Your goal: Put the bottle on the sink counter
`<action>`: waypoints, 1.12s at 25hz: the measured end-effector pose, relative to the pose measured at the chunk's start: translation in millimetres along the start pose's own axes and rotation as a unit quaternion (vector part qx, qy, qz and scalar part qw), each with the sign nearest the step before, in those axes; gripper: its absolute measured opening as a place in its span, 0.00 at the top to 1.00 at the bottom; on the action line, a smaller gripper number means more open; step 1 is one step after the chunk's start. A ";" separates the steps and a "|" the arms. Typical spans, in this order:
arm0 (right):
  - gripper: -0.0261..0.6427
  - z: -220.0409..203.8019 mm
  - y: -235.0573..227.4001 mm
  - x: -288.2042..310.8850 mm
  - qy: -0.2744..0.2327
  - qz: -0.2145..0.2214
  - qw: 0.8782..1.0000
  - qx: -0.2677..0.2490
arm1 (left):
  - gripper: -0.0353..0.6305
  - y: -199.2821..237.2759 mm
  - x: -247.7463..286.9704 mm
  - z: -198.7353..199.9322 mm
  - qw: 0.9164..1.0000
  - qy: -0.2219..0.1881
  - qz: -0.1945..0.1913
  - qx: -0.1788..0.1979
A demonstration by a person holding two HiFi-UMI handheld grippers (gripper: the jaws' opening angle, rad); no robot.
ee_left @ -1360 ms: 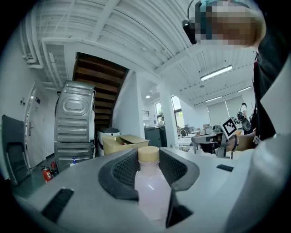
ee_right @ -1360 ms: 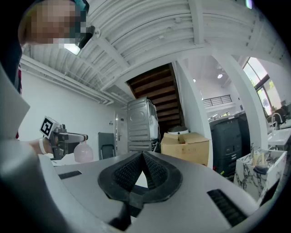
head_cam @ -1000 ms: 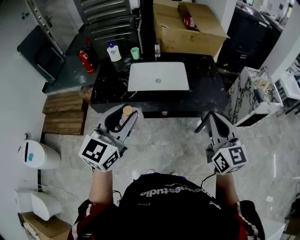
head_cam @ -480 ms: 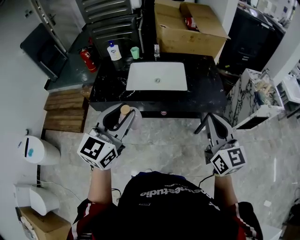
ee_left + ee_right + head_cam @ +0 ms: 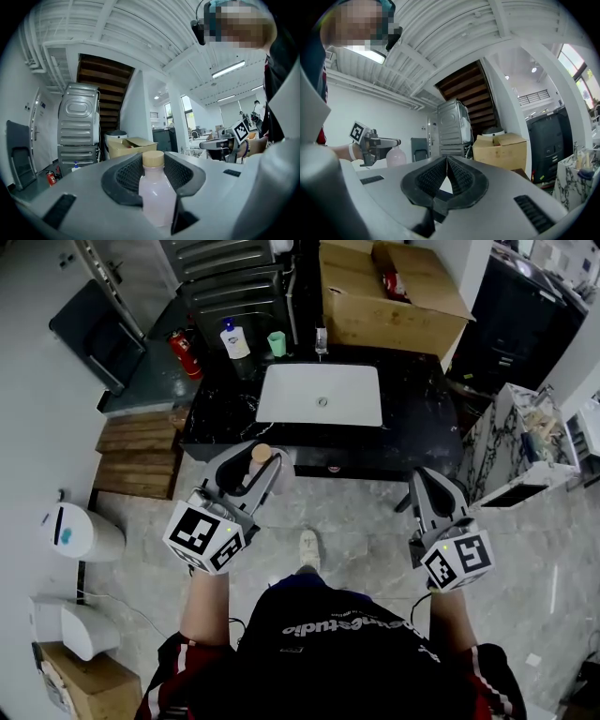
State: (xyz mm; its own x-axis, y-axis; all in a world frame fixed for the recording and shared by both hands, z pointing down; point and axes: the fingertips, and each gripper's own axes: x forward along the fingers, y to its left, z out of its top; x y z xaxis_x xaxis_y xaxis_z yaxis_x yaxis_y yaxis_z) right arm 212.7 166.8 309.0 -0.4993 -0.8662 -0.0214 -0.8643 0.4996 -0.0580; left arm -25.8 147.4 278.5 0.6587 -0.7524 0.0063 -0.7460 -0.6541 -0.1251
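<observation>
A pale pink bottle (image 5: 262, 468) with a tan cap stands upright between the jaws of my left gripper (image 5: 255, 467), which is shut on its body. In the left gripper view the bottle (image 5: 157, 194) fills the gap between the dark pads, with the gripper (image 5: 154, 171) pointing level. The black sink counter (image 5: 417, 423) with its white basin (image 5: 321, 395) lies just ahead; the bottle hangs at its front edge. My right gripper (image 5: 425, 482) is shut and empty before the counter's right end. Its pads meet at the tip (image 5: 447, 160).
On the counter's back edge stand a soap pump bottle (image 5: 233, 339), a green cup (image 5: 277, 343) and a faucet (image 5: 322, 337). Behind is a cardboard box (image 5: 389, 298). Wooden pallets (image 5: 136, 457) and a white bin (image 5: 80, 532) are left, a marble stand (image 5: 525, 442) right.
Both grippers have moved forward toward the counter, the left one carrying the bottle up to its front edge. The person's shoe has come into view on the floor.
</observation>
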 end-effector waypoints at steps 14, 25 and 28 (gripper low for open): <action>0.90 1.8 -54.1 201.3 0.000 -0.016 1.000 -0.006 | 0.73 166.5 128.4 -42.6 1.000 -0.005 -0.020 0.002; 0.90 3.7 -67.0 331.2 0.008 -0.025 1.000 -0.004 | 0.73 292.5 202.8 -76.3 1.000 0.005 -0.016 0.001; 0.90 -2.1 -75.0 345.8 0.019 -0.024 1.000 -0.004 | 0.73 304.4 227.8 -91.7 1.000 0.010 -0.020 -0.001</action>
State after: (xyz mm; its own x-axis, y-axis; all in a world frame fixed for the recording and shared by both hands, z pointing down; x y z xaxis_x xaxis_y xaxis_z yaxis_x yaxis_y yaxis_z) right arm 104.7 -170.2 308.1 -0.4595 -0.8880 0.0200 -0.8875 0.4581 -0.0503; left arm -111.8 -230.2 332.8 0.6865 -0.7264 0.0322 -0.7186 -0.6845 -0.1230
